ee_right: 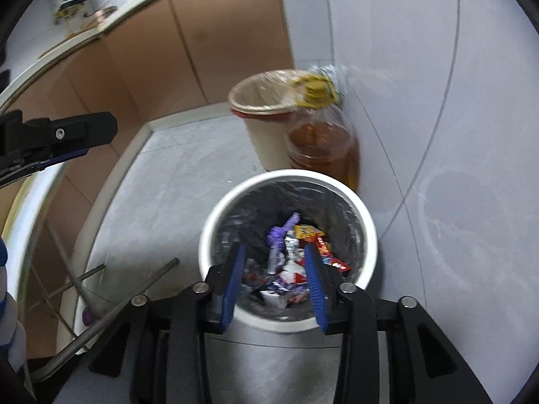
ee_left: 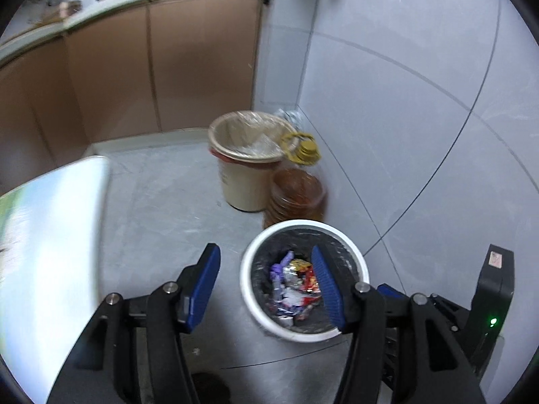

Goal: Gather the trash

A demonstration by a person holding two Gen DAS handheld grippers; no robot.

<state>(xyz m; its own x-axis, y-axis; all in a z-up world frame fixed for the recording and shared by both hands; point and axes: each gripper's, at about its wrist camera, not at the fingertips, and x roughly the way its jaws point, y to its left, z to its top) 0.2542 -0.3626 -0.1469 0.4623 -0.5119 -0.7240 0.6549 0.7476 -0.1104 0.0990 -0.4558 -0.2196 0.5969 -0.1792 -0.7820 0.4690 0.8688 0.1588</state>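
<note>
Trash [ee_right: 296, 262]: a heap of crumpled wrappers, purple, silver, red and yellow, lies at the bottom of the white bin [ee_right: 367, 235], on its dark liner. No single long axis shows; it is a loose pile.
Landmark: the white bin stands on the grey floor [ee_right: 161, 181], and every place below is told from it.
Desk [ee_left: 50, 229]: a pale top to the left of the white bin, blurred, with nothing legible on it.
Left gripper [ee_left: 266, 286]: to the left of the white bin and above the floor; its right blue pad overlaps the bin's mouth in the left wrist view, its left pad hangs over bare floor.
Left jaws: released, standing wide, nothing between the pads.
Right gripper [ee_right: 276, 286]: straight above the white bin's near rim, pointing down into it.
Right jaws: released, parted less widely, with the wrappers seen below and beyond the pads, none pressed by them.
Beige bin [ee_right: 266, 124]: behind the white bin, lined with clear plastic.
Oil jug [ee_right: 323, 148]: amber, yellow-capped, just behind the white bin and touching or close beside the beige bin.
Key relation: the trash lies ahead of and below the right jaws, inside the bin; the right hand is nearer.
Judgement: this load looks dropped, so both hands probably turn away for more.
</note>
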